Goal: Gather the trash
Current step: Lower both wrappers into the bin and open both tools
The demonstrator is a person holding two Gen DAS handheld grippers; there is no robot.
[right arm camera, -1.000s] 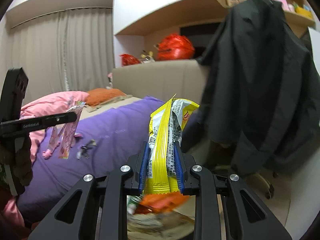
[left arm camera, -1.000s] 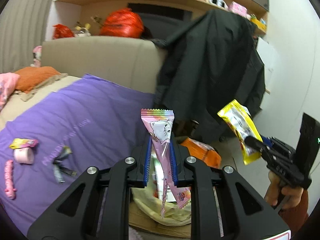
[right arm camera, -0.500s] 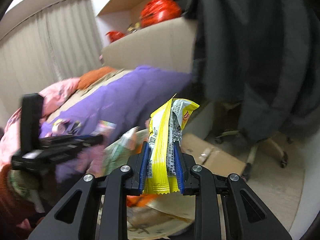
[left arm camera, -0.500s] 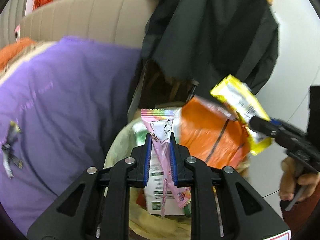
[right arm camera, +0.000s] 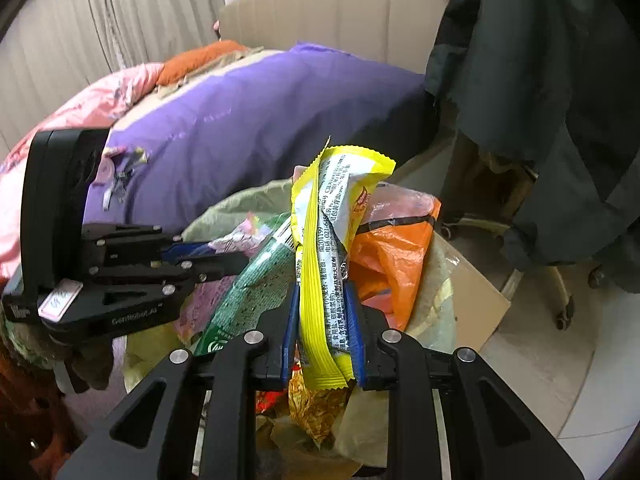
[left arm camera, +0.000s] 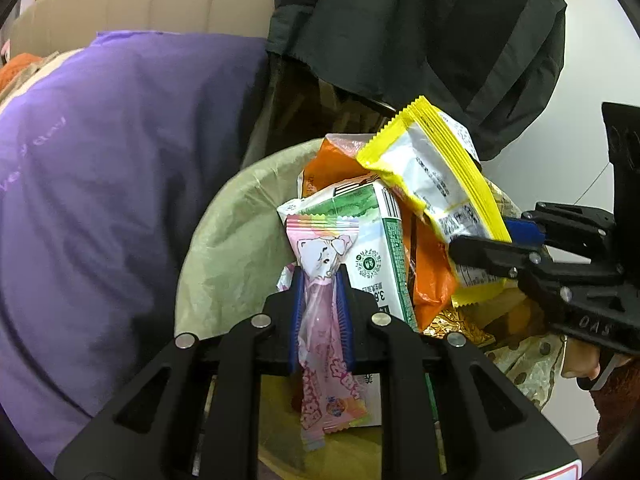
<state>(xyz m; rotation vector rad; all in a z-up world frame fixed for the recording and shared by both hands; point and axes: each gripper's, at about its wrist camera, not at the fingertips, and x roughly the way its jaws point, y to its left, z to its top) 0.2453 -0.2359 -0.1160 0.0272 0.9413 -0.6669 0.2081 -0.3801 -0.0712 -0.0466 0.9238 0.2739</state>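
Now I see the left gripper (left arm camera: 321, 280) with fingers clamped on a pink wrapper (left arm camera: 320, 264), the right gripper (right arm camera: 322, 304) clamped on a yellow wrapper (right arm camera: 320, 280). Both wrappers hang over the full trash bin (left arm camera: 224, 248) beside the purple-covered bed (left arm camera: 120, 160), above a green carton (left arm camera: 372, 240) and orange bag (right arm camera: 396, 256).

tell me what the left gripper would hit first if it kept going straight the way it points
Most likely the green and white carton lying on top of the full trash bin, just beyond the pink wrapper clamped in the left gripper. Depth is hard to judge in this fisheye view.
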